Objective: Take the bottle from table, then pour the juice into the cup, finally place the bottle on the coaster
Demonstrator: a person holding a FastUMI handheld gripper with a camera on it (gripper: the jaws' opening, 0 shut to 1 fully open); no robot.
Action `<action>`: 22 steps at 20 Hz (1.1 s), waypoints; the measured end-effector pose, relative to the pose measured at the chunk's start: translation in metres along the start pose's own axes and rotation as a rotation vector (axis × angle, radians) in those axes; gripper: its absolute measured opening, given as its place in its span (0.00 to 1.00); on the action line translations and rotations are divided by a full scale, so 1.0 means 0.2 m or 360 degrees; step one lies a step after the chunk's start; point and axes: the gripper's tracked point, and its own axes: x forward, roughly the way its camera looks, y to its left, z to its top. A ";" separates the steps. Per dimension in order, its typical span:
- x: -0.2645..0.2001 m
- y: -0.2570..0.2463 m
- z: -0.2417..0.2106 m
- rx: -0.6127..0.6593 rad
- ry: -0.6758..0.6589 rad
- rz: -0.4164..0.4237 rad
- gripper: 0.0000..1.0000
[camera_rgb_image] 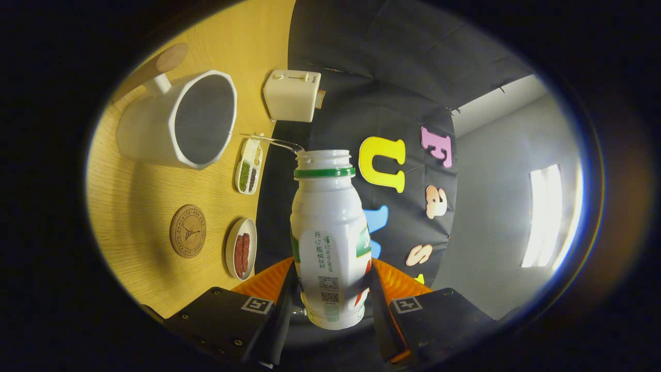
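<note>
Pouring under way: at upper left of the frame, on the pale wooden table (144, 196), the white faceted mug (175, 121) takes a thin stream.

The tongs (330, 294) grip the white, green-ringed plastic bottle (328, 232) at centre; it must next reach the round cork coaster (188, 231), lower left.

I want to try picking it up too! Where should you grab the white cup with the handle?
Probably by the handle of the white angular cup, coming from that side, as the body looks too wide for the claw, now shut on the white plastic bottle with the green neck ring.
</note>
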 end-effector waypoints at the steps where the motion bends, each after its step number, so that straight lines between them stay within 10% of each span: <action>1: 0.00 0.00 0.01 -0.0004 -0.0001 -0.0001 0.69; 22: -0.01 0.00 0.02 -0.0063 -0.0012 -0.0035 0.69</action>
